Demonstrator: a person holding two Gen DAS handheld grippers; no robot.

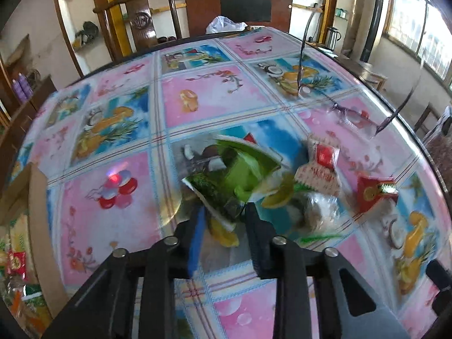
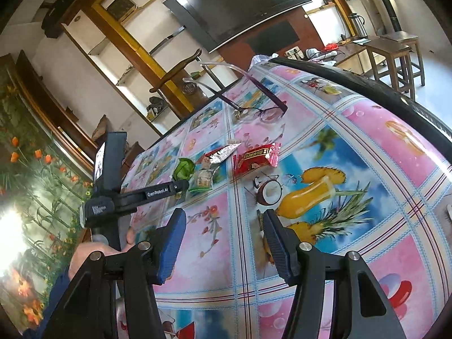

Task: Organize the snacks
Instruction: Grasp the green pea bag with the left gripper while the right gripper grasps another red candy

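Gripping: left gripper (image 1: 223,212) is clenching the green snack packet (image 1: 234,175).
Right gripper (image 2: 224,223): hanging released, empty.
Red packet (image 2: 255,156): lying at twelve o'clock from it.

The table's cover (image 2: 367,152) at frame centre looks like glossy, smooth printed plastic. The snack wrappers (image 2: 255,158) are shiny crinkled film. At upper left, the chair (image 1: 135,8) is polished dark wood.

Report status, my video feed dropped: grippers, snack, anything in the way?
Left gripper shut on green packet. Right gripper open, empty. White packet and red packet close alongside; eyeglasses farther back.
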